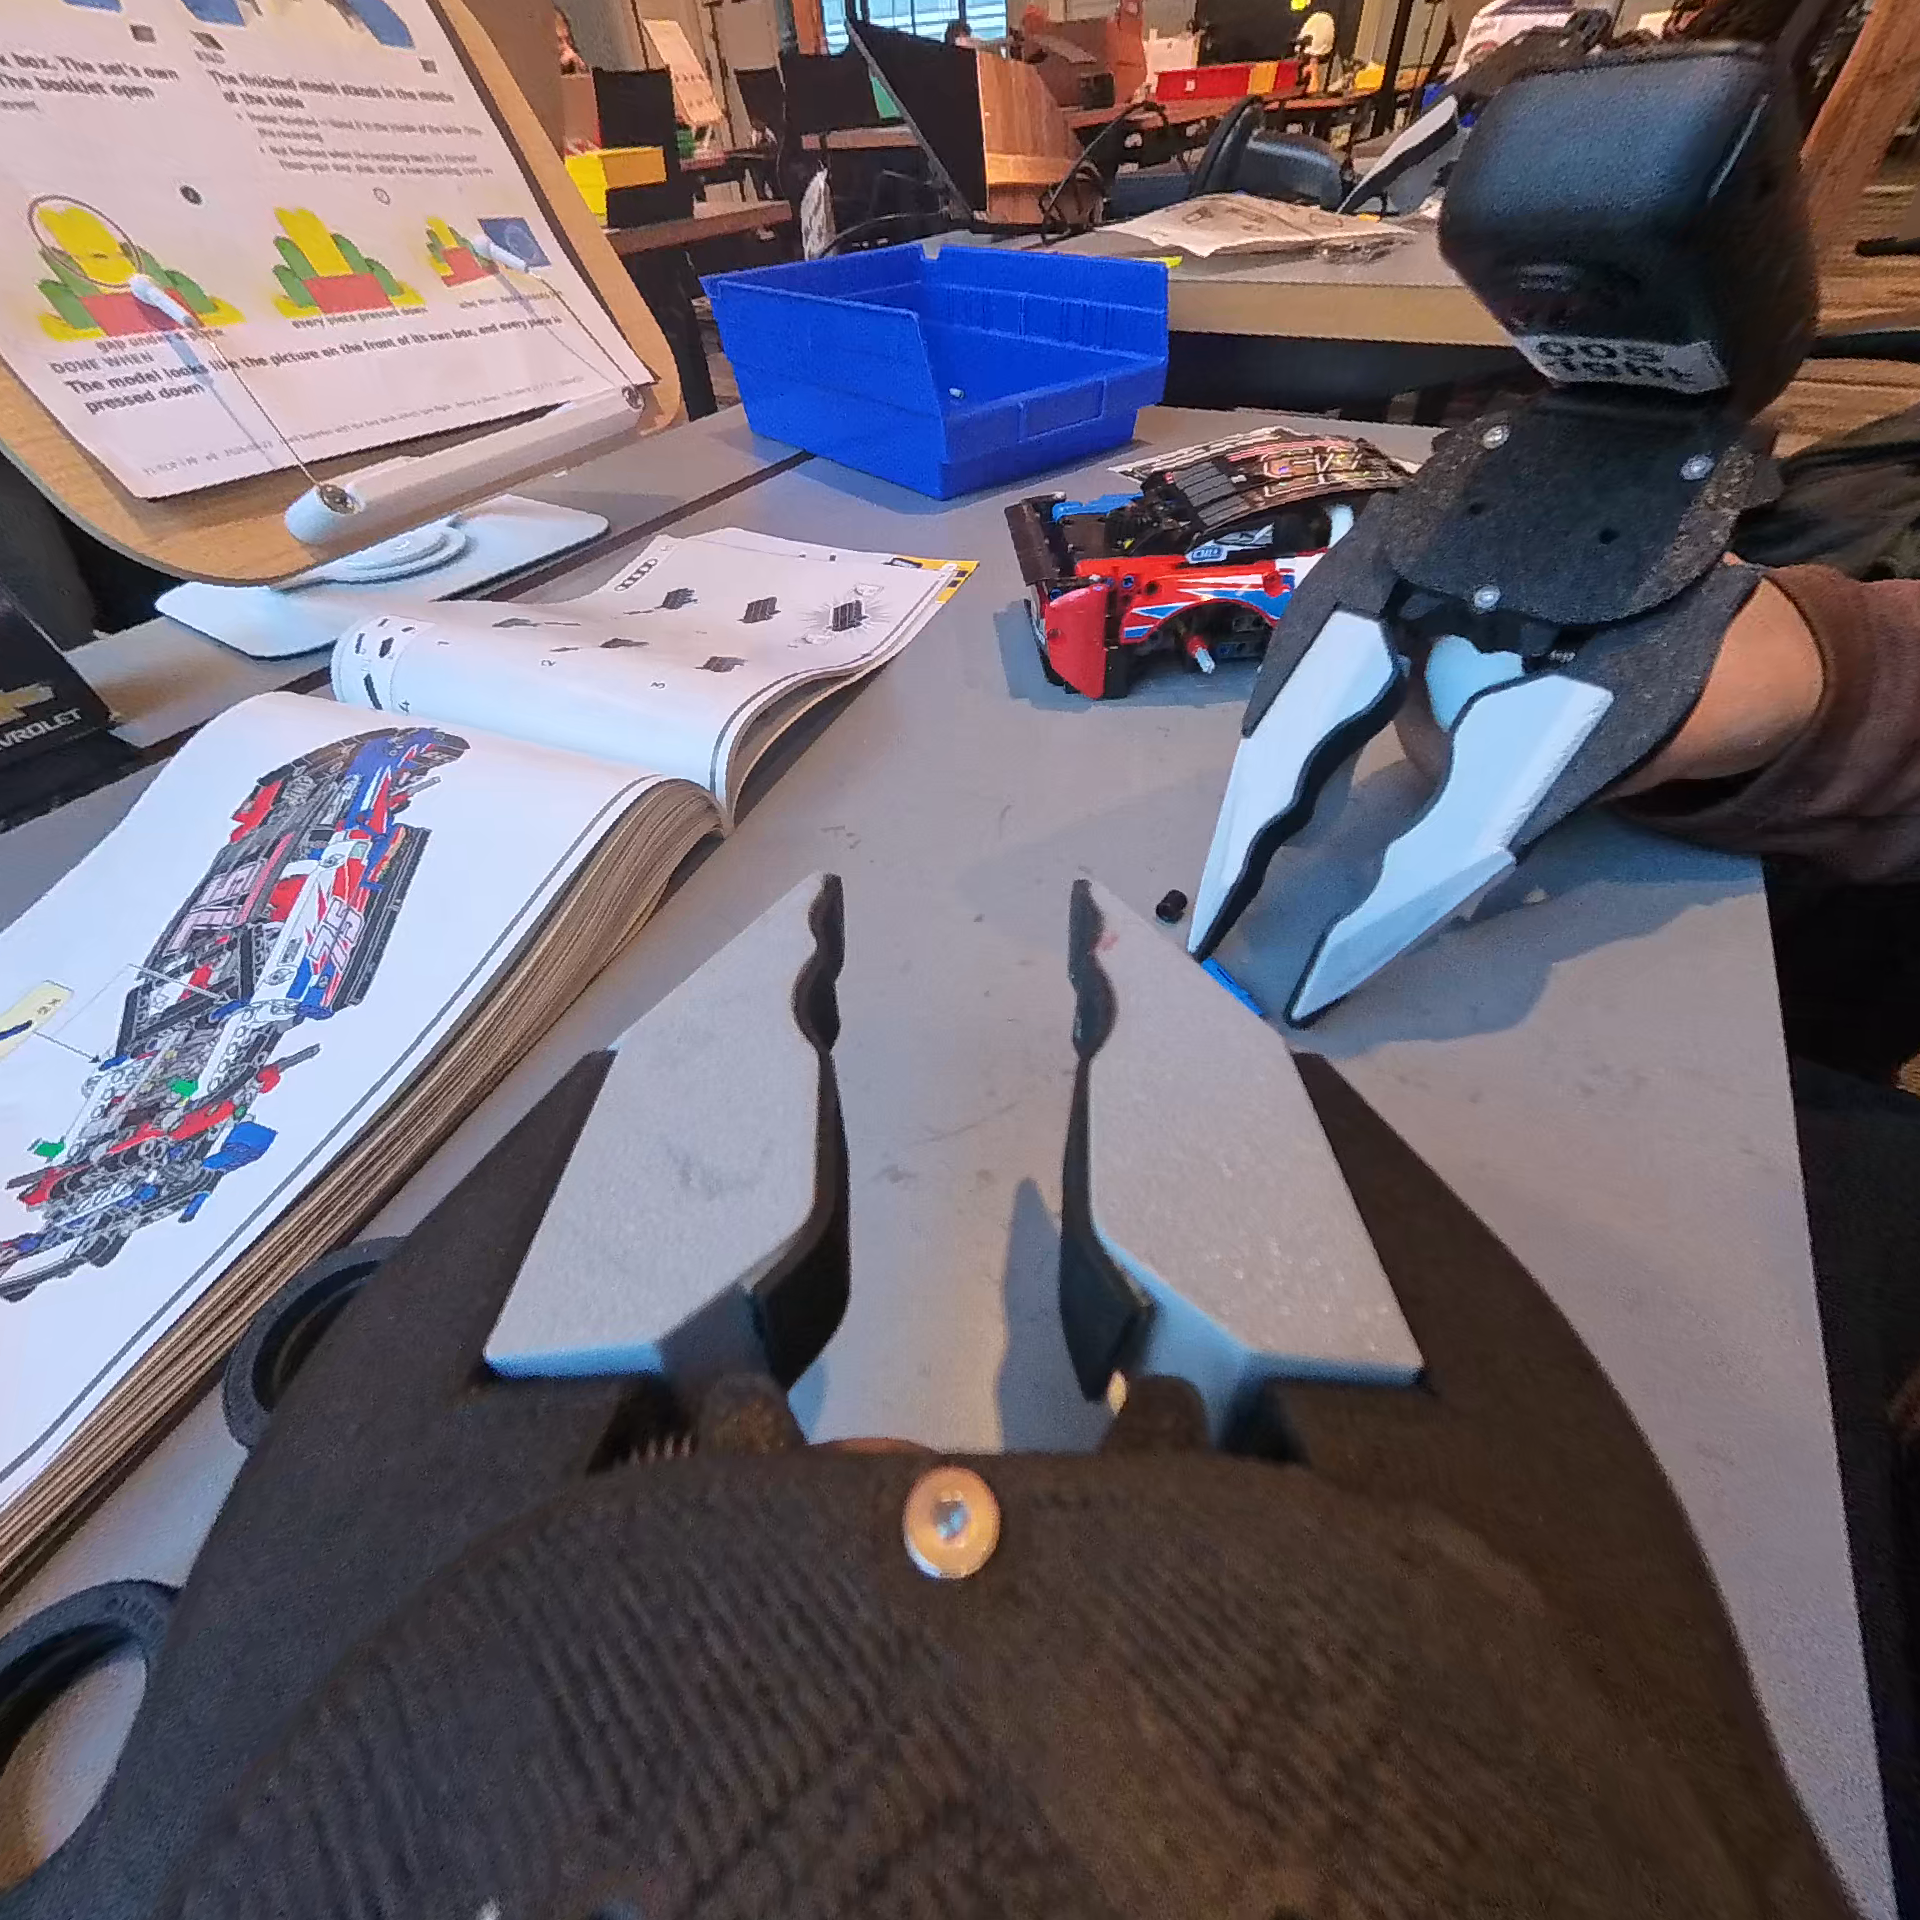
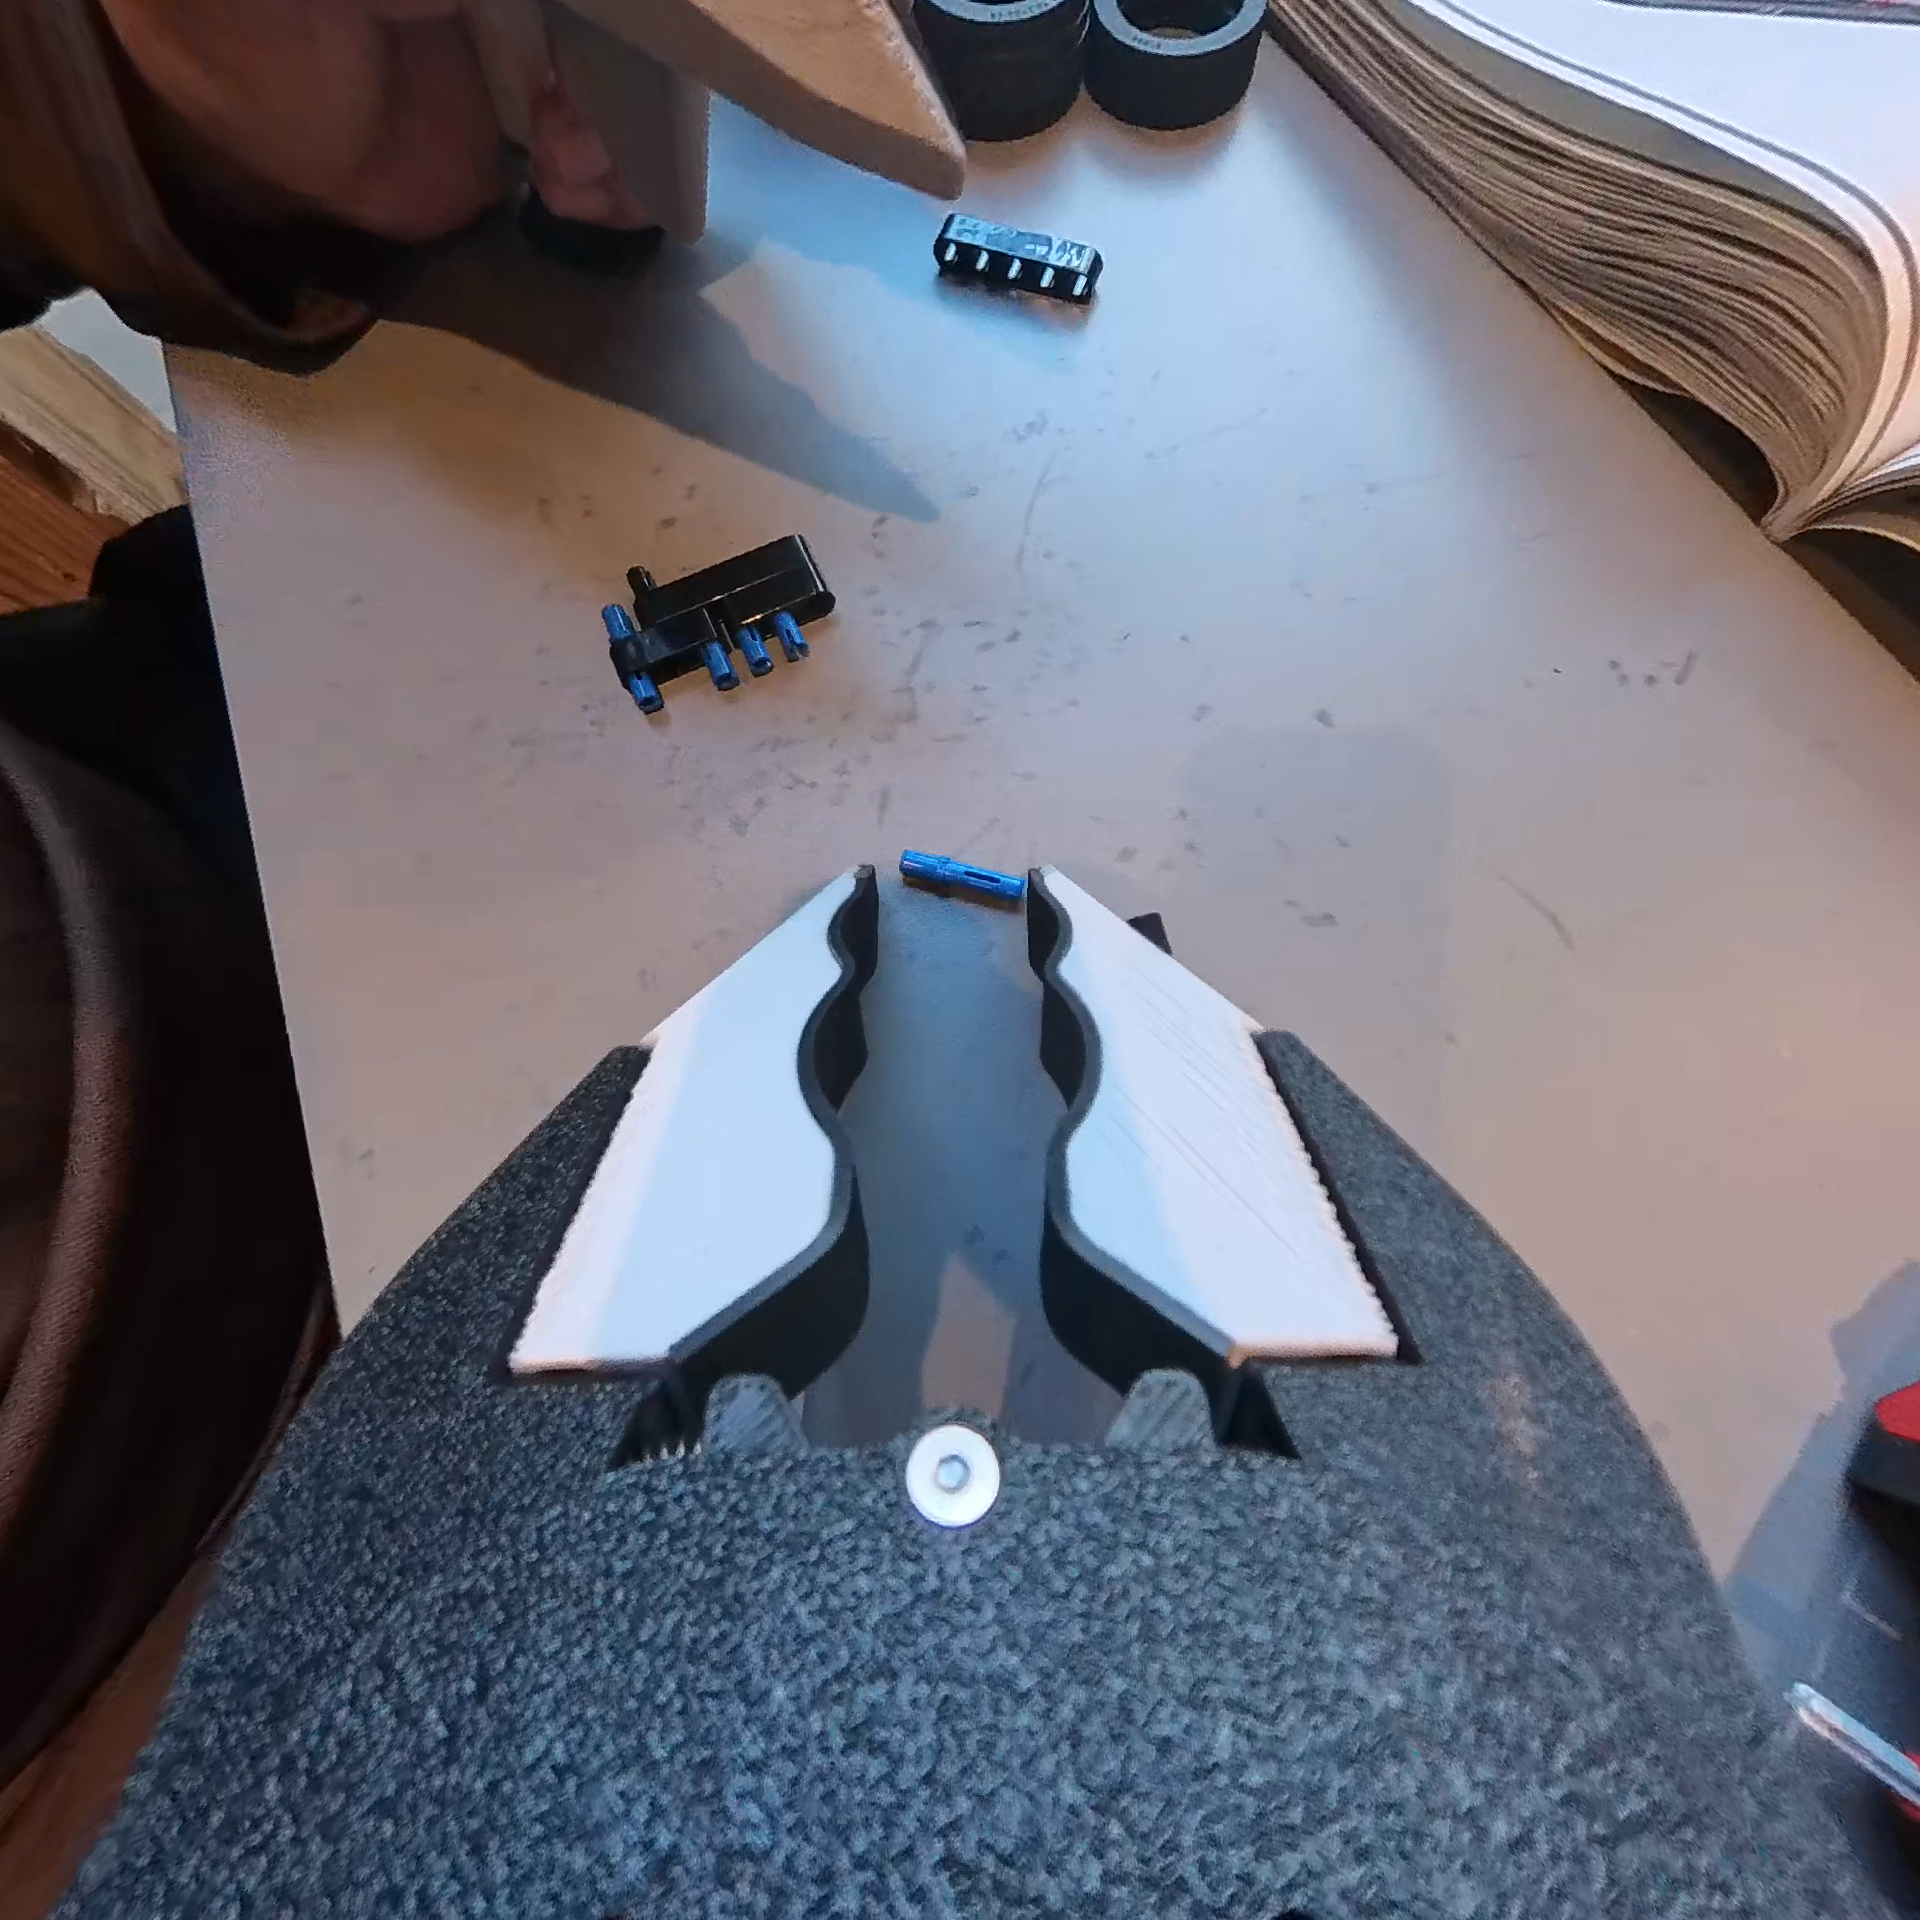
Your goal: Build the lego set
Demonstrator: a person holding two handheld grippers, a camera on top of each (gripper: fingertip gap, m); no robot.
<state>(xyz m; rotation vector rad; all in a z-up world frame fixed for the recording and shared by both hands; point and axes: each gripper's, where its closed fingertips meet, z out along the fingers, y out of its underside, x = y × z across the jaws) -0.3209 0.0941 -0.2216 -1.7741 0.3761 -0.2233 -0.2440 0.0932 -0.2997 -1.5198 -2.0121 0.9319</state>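
My right gripper [image 2: 951,883] is open, tips down at the grey table, with a small blue pin [image 2: 961,868] lying just beyond and between its tips. The same gripper [image 1: 1247,982] and pin [image 1: 1231,985] show in the left wrist view. A black beam assembly with blue pins [image 2: 717,623] lies farther ahead on the left. A black ridged piece [image 2: 1018,258] lies beyond it. My left gripper [image 1: 951,904] is open and empty above the table. The red, white and blue car model [image 1: 1164,603] stands at the back.
An open instruction booklet [image 1: 416,831] lies on the left, also at the right edge of the right wrist view [image 2: 1662,260]. A blue bin [image 1: 935,353] and a board with a sheet [image 1: 291,239] stand behind. Black tyres [image 2: 1091,52] sit at the far end. A small black piece [image 1: 1171,904] lies by the right gripper. Tip to tip, the grippers are about 11 cm apart. The black ridged piece [image 2: 1018,258] is closer to my left gripper, around 9 cm from its tips; the right tips are 15 cm off.
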